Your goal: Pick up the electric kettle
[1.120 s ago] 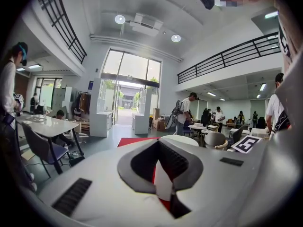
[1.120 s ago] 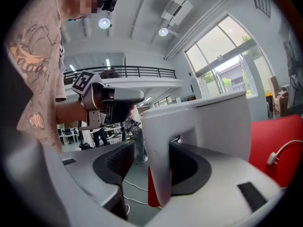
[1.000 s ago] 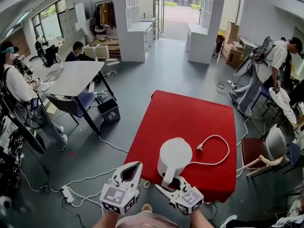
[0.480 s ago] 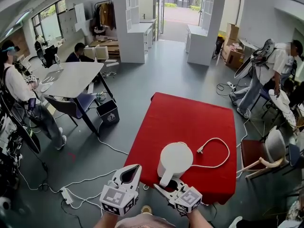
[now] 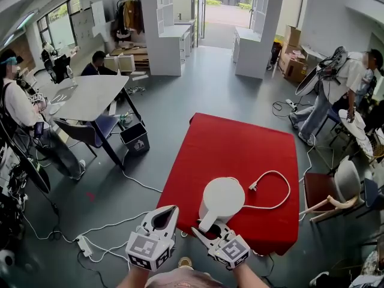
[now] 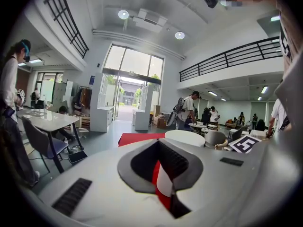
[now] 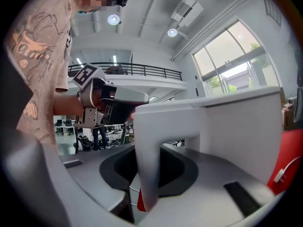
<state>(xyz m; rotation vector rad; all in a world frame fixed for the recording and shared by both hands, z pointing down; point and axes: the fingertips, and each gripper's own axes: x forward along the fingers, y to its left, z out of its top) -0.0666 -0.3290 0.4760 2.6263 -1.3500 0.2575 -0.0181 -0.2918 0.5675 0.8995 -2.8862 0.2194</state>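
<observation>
Grasping: my right gripper (image 5: 210, 228), low centre, has just been closing on the kettle (image 5: 221, 198) handle (image 7: 144, 164); left gripper (image 5: 173, 210) pinched closed, empty. Next, a steady lift.

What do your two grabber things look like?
Both the left gripper and right gripper are pale grey plastic with pointed jaws, dark padding inside, and a cube of black-and-white square markers at the back. The person's shirt is beige, short-sleeved and printed. The right jaws have just been closing, with the kettle handle between them.
</observation>
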